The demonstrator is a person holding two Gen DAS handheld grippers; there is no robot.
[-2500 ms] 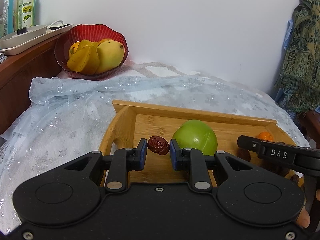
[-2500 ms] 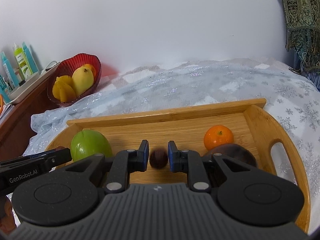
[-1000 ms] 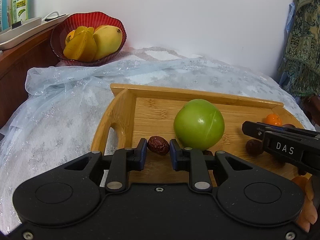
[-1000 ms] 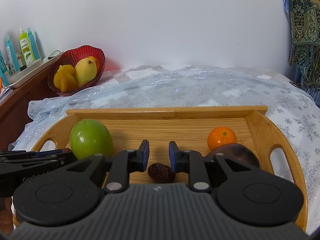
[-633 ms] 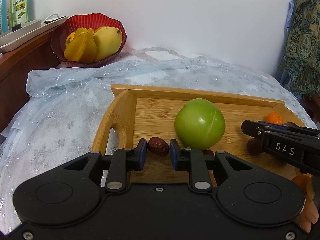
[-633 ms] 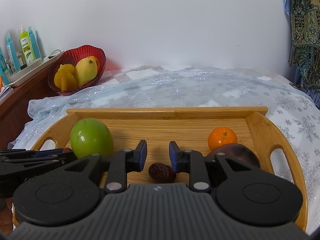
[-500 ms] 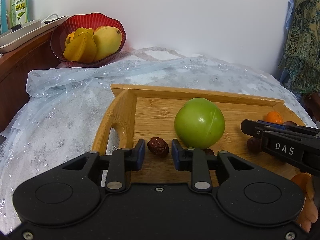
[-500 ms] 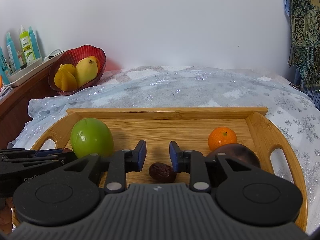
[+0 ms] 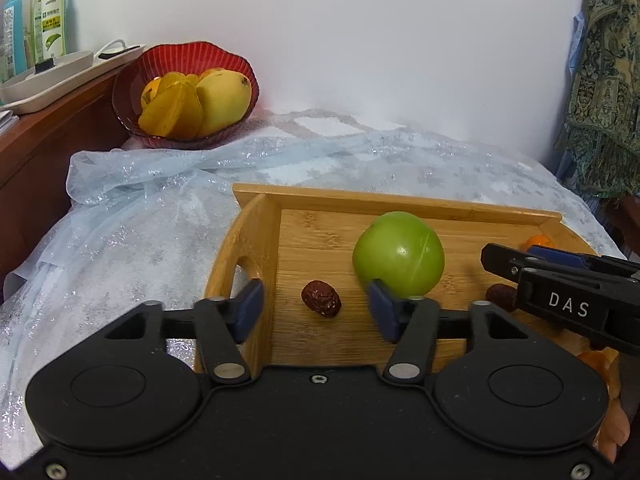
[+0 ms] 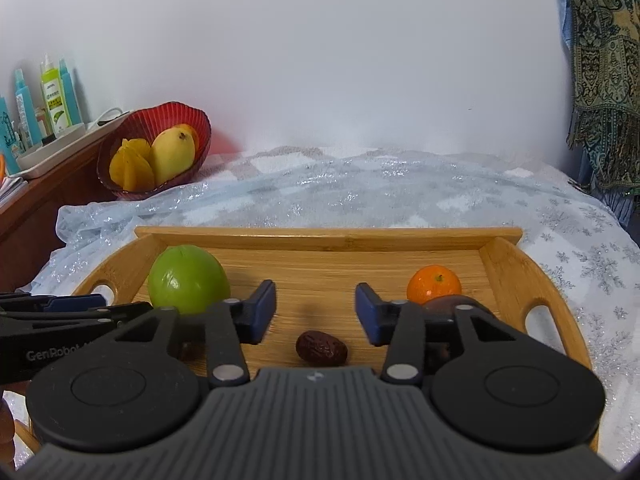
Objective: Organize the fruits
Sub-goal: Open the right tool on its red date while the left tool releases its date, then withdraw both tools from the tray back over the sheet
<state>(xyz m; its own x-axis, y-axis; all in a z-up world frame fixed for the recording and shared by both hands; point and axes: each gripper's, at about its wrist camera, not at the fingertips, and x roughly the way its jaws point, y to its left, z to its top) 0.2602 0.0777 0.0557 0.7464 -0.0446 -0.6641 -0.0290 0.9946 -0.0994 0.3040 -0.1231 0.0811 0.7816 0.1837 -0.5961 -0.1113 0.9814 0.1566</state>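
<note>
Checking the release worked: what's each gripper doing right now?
Left gripper: jaws opening, date lies free between them.
Right gripper: jaws opening, holding nothing.

The room was evenly and softly lit, bright enough that colours read true, with no hard beam anywhere. A pale sheen sat on the green apple (image 9: 398,254) toward two o'clock, and the silvery tablecloth (image 9: 132,236) sparkled in small glints. Shadows were faint: a soft dark patch lay under the red date (image 10: 321,349) and a blurred one on the bamboo tray (image 10: 344,236) floor toward twelve o'clock of it. Both fisheye views bent straight lines, the tray's far rail bowing, and the corners fell off into dark vignette. The patterned shawl (image 10: 604,76) at three o'clock smeared slightly. The black gripper bodies up close looked soft.
</note>
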